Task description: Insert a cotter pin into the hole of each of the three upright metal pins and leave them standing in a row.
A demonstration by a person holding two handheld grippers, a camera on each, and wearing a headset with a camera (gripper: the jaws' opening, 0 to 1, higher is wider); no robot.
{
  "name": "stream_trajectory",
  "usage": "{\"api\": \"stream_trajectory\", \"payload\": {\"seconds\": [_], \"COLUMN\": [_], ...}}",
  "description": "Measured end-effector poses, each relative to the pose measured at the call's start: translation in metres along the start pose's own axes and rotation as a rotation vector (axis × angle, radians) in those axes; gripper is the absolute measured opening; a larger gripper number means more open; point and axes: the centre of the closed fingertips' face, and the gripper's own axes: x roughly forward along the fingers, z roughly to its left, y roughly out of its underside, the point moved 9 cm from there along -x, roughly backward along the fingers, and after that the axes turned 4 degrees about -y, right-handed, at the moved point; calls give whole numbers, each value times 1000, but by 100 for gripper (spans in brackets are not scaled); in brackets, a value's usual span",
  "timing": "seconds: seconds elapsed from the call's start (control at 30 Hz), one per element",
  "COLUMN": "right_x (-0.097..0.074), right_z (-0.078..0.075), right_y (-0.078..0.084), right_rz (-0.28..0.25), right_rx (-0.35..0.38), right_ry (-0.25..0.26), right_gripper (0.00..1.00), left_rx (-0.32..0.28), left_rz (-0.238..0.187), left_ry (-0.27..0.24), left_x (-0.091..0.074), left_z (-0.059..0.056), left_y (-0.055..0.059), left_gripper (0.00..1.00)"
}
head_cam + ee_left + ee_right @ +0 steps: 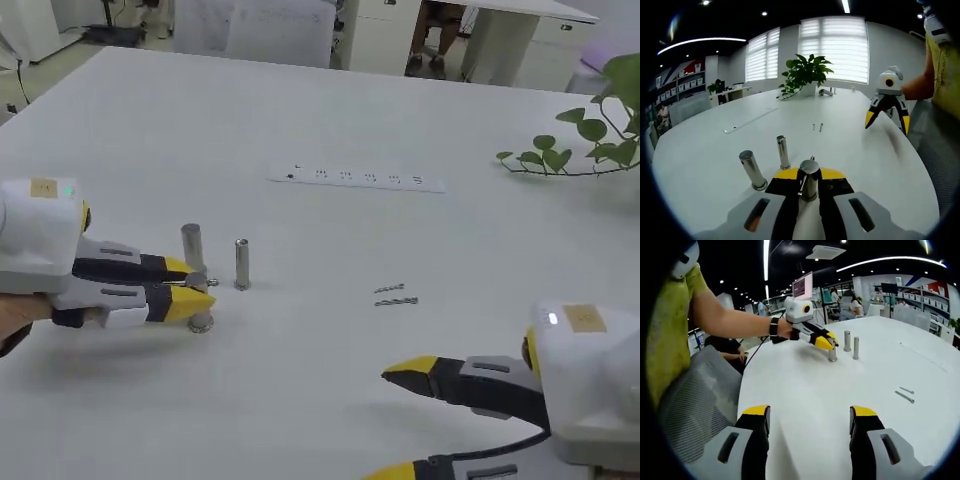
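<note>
**Holding the first metal pin: one cotter pin fitted, two left to do**

The yellow-tipped jaws of the left gripper [198, 293] are clamped on the nearest metal pin [809, 184], a short upright cylinder of bright steel standing on the white tabletop [300, 400]. A thin wire cotter pin [803, 182] crosses its upper part and appears to pass through the hole, though the detail is too small to confirm it is fully seated.

Just beside the jaws stand two more cylinders, the rear metal pin [190, 243] and the side metal pin [241, 263]. Both are upright and, as far as can be seen, carry no wire.

Farther out, two loose cotter pins [397, 301] lie side by side on the table, well apart from the cylinders. The right gripper [810, 412] hovers low near the table's edge, its jaws wide apart and empty.

Beyond lie a flat white power strip [355, 178] and a leafy green plant [595, 135].

By this evidence, roughly one insertion of three is done. The two loose wires have not yet been picked up and fitted, and the three cylinders stand in a loose cluster, not yet a clean row.
</note>
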Motion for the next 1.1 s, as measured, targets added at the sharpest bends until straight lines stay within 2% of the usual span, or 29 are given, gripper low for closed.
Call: {"api": "stream_trajectory", "payload": {"seconds": [0.27,0.53,0.63,0.73,1.0,1.1], "right_x": [1,1,1,1,1,-2], "right_z": [0,0,2,7,22,27], "right_y": [1,1,0,-3,-6,-6], "right_rz": [4,-4,-9,-16,-17,-18], "right_rx": [1,0,-6,-14,-32,-38], "right_ry": [-2,4,6,7,-2,0], "right_gripper": [66,66,66,66,65,65], "left_rx": [-5,-34,-63,-90,-92,-90], "left_rz": [-24,-37,-43,-86,-102,-125], "left_ry": [0,-17,-45,-61,-96,-127], "left_x": [-1,-6,-15,-25,-53,-71], "left_z": [2,0,-3,-10,-30,-37], "left_y": [-1,-2,-4,-7,-15,-25], "left_gripper": [13,20,25,24,24,23]}}
